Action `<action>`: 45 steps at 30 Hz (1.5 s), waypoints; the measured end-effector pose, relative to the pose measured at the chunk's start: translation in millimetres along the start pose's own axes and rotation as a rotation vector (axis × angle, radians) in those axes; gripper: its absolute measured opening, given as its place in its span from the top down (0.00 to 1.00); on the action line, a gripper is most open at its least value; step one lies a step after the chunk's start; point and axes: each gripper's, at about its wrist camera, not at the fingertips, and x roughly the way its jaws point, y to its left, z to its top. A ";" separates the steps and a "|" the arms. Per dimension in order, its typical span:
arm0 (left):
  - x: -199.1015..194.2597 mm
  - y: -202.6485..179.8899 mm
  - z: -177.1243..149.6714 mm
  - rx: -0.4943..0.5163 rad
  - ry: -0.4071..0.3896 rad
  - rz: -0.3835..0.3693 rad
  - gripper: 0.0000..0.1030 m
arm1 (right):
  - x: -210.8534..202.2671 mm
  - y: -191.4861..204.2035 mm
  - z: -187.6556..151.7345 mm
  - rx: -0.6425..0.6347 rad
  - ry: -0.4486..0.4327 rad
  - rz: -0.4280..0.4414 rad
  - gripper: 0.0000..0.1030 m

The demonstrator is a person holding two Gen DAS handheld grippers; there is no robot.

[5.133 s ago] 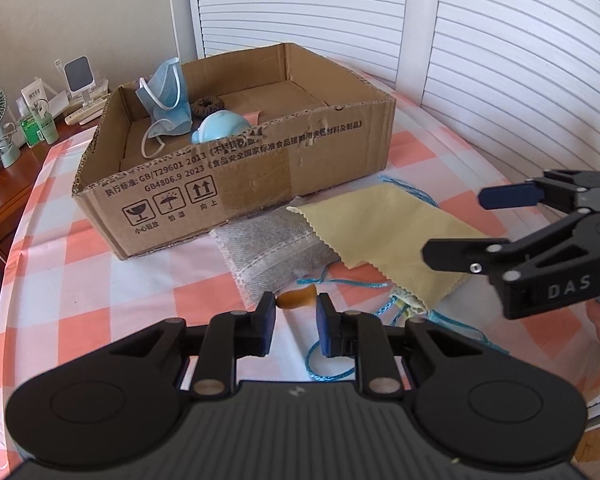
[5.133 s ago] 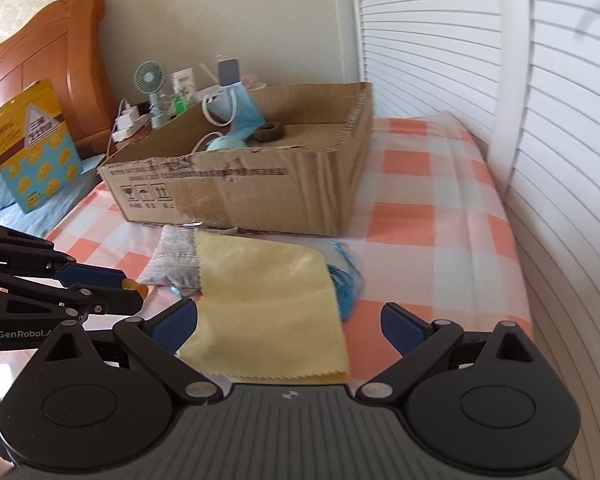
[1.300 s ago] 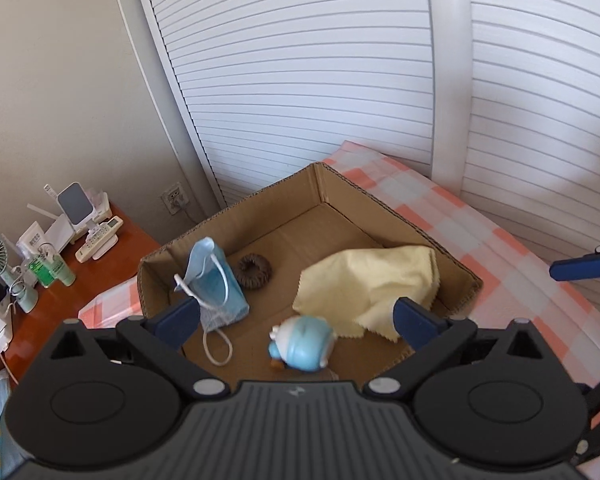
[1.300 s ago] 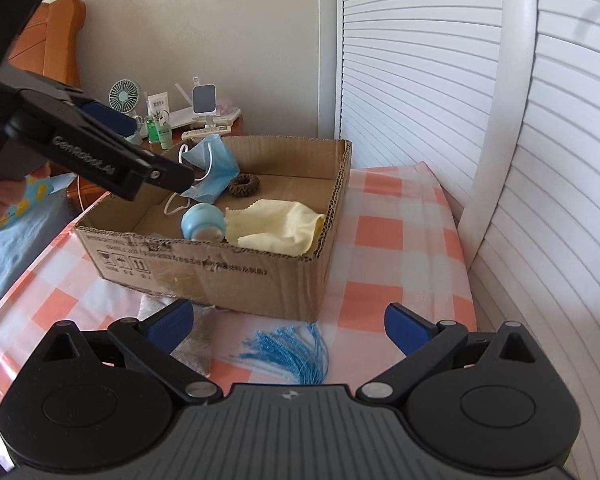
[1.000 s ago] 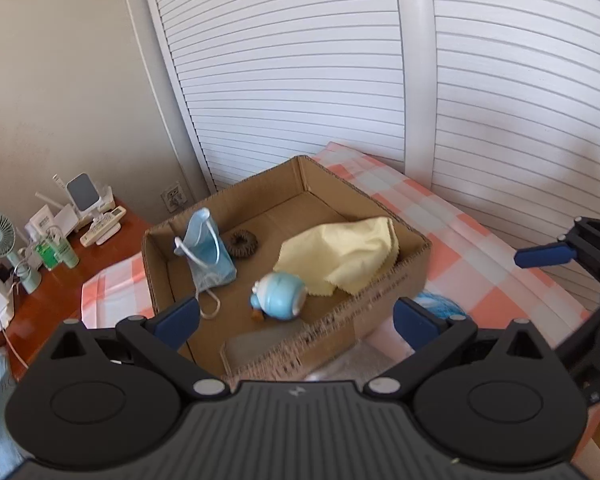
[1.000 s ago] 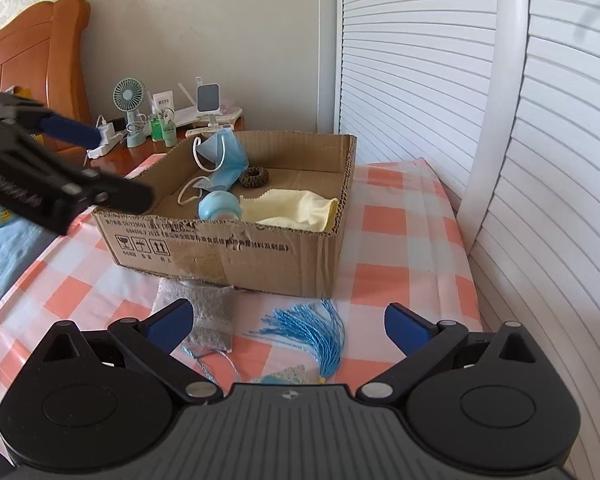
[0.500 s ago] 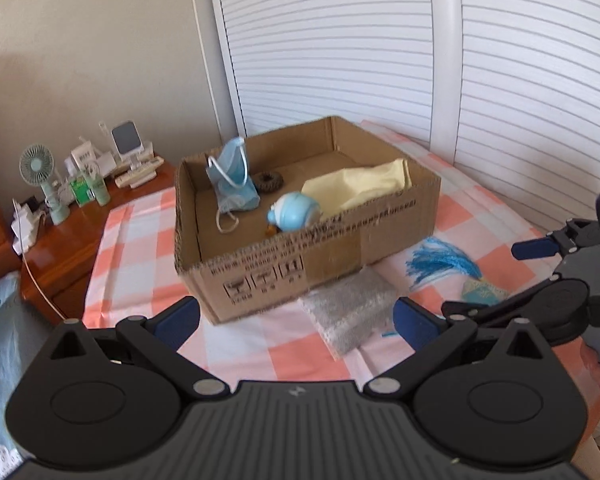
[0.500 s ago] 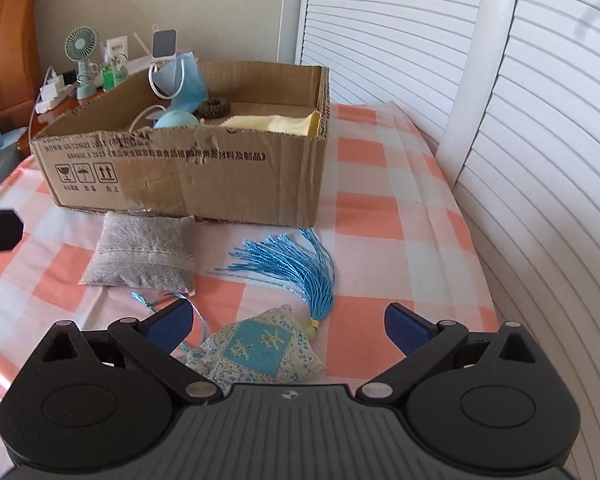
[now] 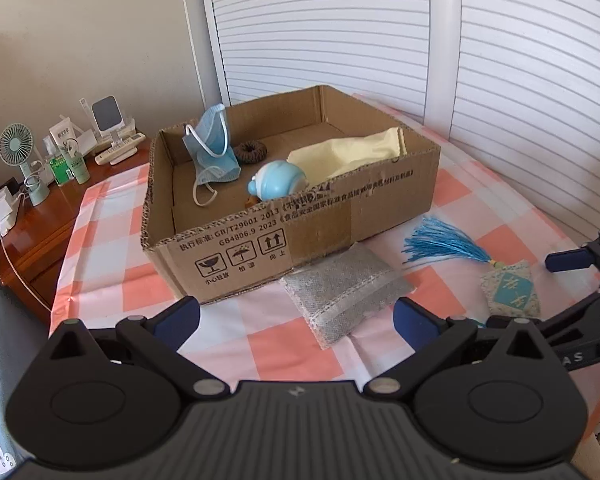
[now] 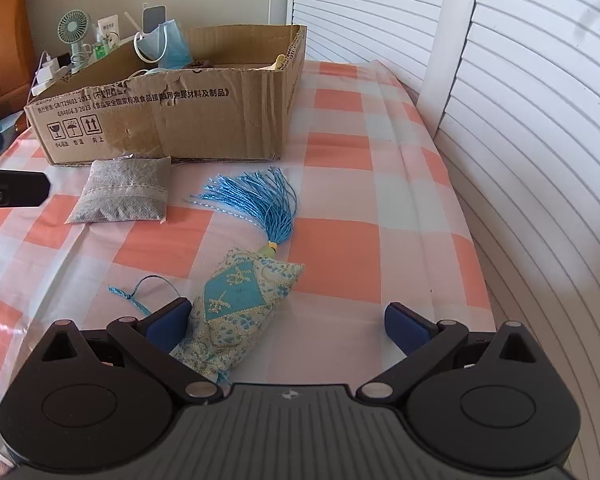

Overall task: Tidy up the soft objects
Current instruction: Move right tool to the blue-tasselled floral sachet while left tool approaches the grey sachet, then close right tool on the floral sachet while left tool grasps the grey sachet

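A cardboard box on the checked cloth holds a yellow cloth, a blue face mask, a brown hair tie and a light blue toy. A grey sachet pillow lies against the box's front wall. My left gripper hangs open just short of it, holding nothing. To the right lies a blue embroidered sachet with a blue tassel. My right gripper is open around the sachet's near end, its left finger beside the fabric.
A wooden bedside table at the left carries a small fan, bottles and a phone stand. White louvred shutters close off the back and right. The cloth's right edge drops away near the shutters.
The yellow cloth left the table for the box. Both grippers have pulled back and come down low; the right one now straddles the blue sachet. The left gripper went from shut to open.
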 end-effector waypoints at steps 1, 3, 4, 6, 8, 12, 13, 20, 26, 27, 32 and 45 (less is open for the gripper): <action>3.8 -0.5 0.3 0.001 0.007 0.000 0.01 | 0.0 -0.5 -0.5 0.003 -0.003 0.003 0.00; 12.2 -2.0 1.4 0.002 0.024 -0.002 0.01 | -0.5 -0.1 -2.6 0.001 -0.013 0.002 0.00; 16.8 -3.3 2.2 0.004 0.032 -0.005 0.01 | -0.4 -0.2 -3.3 0.002 -0.018 0.001 0.00; 27.1 -5.9 4.5 0.002 0.052 -0.001 0.01 | -1.0 -0.2 -5.2 0.003 -0.030 0.001 0.00; 38.2 -9.0 7.4 -0.002 0.072 0.001 0.00 | -1.6 0.3 -6.5 0.003 -0.040 0.000 0.00; 57.8 -17.3 14.3 -0.020 0.093 -0.011 0.00 | -1.9 1.0 -7.6 0.006 -0.054 -0.004 0.00; 62.9 -20.5 16.5 -0.026 0.097 -0.008 0.00 | -2.0 1.2 -7.6 0.007 -0.054 -0.005 0.00; 85.7 -34.4 18.2 -0.050 0.095 0.043 0.00 | -2.2 0.8 -8.8 0.005 -0.064 -0.006 0.00; 69.9 -20.6 3.7 -0.039 0.108 0.056 0.00 | -3.1 1.5 -10.4 0.007 -0.072 -0.007 0.00; 66.0 -16.3 -0.3 -0.044 0.109 0.053 0.00 | -3.3 1.6 -10.8 0.008 -0.074 -0.008 0.00; 63.7 -2.5 -10.5 -0.112 0.123 -0.004 0.00 | -4.6 1.9 -14.0 0.004 -0.095 -0.007 0.00; 81.2 -23.3 -0.3 -0.147 0.123 -0.016 0.00 | -5.9 4.0 -12.6 0.006 -0.081 -0.015 0.00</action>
